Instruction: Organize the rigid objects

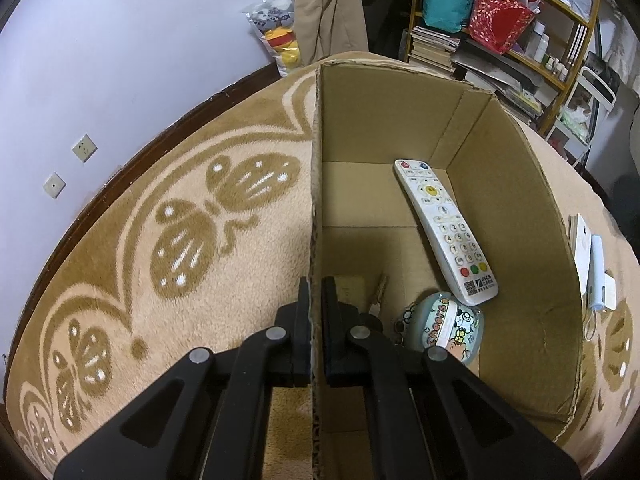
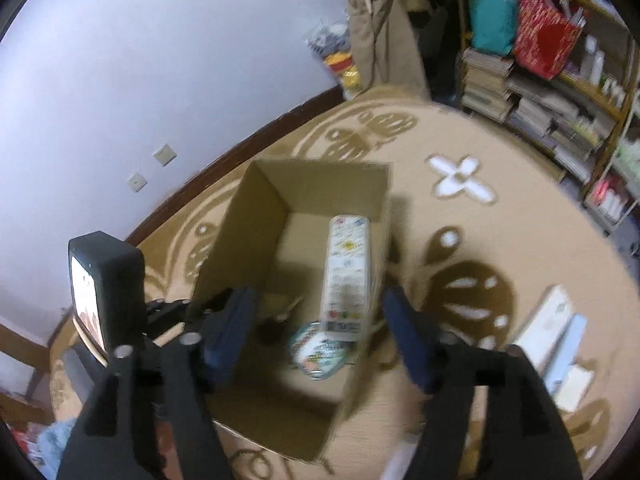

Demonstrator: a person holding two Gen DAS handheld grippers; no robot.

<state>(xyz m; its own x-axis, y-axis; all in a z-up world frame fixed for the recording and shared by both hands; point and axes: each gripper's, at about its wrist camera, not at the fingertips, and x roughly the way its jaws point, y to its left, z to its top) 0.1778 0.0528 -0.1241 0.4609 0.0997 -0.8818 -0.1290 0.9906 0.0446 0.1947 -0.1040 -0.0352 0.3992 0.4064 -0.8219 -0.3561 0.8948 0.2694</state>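
An open cardboard box [image 1: 516, 240] stands on the patterned carpet; it also shows in the right wrist view [image 2: 248, 216]. Inside lie a white remote control [image 1: 444, 228], a round cartoon-printed tin [image 1: 444, 326] and a small key [image 1: 378, 296]. My left gripper [image 1: 316, 300] is shut on the box's left wall, one finger inside and one outside. My right gripper [image 2: 320, 312] is open and empty, hovering above the box over the remote [image 2: 346, 276] and tin [image 2: 320, 352]. The left gripper's body [image 2: 108, 288] shows at the box's left wall.
A white box and a light-blue tube-like item [image 1: 596, 272] lie on the carpet right of the box, also in the right wrist view [image 2: 556, 332]. Shelves with books and bags [image 1: 500, 20] stand at the back right. A bag of plush toys [image 1: 280, 28] leans against the wall.
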